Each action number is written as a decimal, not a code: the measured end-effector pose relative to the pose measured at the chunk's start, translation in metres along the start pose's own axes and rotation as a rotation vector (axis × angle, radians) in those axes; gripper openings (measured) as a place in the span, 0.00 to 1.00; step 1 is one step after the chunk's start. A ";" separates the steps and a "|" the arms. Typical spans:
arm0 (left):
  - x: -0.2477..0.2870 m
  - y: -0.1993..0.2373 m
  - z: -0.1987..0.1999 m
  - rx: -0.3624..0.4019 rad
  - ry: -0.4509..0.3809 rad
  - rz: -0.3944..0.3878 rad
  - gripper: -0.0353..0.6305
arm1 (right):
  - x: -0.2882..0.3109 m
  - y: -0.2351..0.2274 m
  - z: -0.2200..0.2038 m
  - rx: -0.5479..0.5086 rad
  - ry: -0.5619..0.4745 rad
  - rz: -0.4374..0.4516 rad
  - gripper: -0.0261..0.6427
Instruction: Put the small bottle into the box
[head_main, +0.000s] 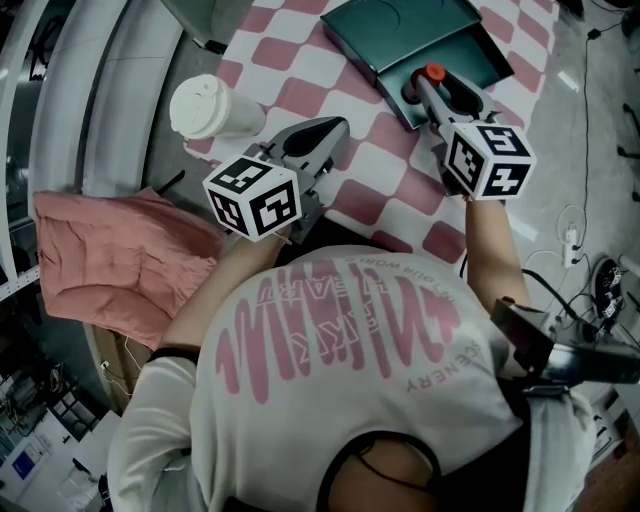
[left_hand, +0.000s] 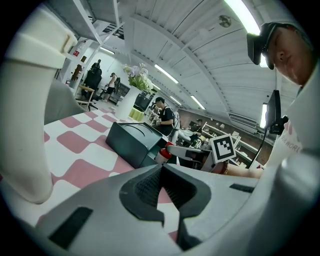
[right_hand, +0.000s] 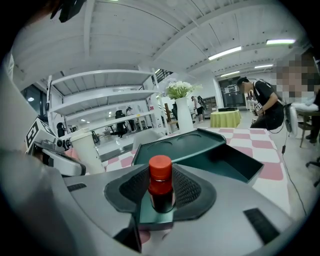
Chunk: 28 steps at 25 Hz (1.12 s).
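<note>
**A:** Progress?

**B:** Partway, I'd judge. Starting on the left, the left hand-held gripper (head_main: 338, 127) has its jaws together with nothing between them. It hovers over the checked counter (head_main: 370, 170), with a lidded cup (head_main: 205, 105) off to its left. It seems to play no part in the job.

**A:** And the other one?

**B:** The right hand-held gripper (head_main: 428, 92) is clamped on the small bottle (right_hand: 161, 190). Its pads press on both sides of the dark body, and the red cap stands upright between the tips. So the pickup is done.

**A:** Is it in the box yet?

**B:** Not let go, at any rate. The box (head_main: 400, 30) lies straight ahead of that gripper, with its flat lid ahead to the left and the open tray ahead to the right. The bottle is at the near edge with green surface right beneath it, though I can't tell whether its base touches. What's left, I think, is a short carry forward into the tray and then the release.

**A:** Pose?

**B:** Both forearms reach forward from the chest, the right further than the left. Each gripper tips slightly downward, with its marker cube nearest the person.
</note>
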<state>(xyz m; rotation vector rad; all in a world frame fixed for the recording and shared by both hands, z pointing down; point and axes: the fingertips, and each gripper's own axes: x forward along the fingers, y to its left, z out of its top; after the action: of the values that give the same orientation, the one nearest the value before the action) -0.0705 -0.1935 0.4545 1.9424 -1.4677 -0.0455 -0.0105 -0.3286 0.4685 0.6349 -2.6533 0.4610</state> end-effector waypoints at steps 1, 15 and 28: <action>0.000 0.000 -0.001 0.002 0.001 -0.001 0.06 | 0.000 0.000 -0.001 -0.001 -0.001 0.000 0.25; 0.001 -0.003 -0.005 0.012 0.010 -0.008 0.06 | 0.000 0.006 -0.006 -0.048 0.005 -0.004 0.25; 0.002 -0.003 -0.006 0.004 0.005 -0.014 0.06 | -0.001 0.009 -0.012 -0.065 0.011 -0.009 0.25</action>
<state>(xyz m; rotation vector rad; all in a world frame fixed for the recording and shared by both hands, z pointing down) -0.0641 -0.1919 0.4585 1.9541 -1.4518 -0.0438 -0.0111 -0.3158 0.4764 0.6228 -2.6418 0.3731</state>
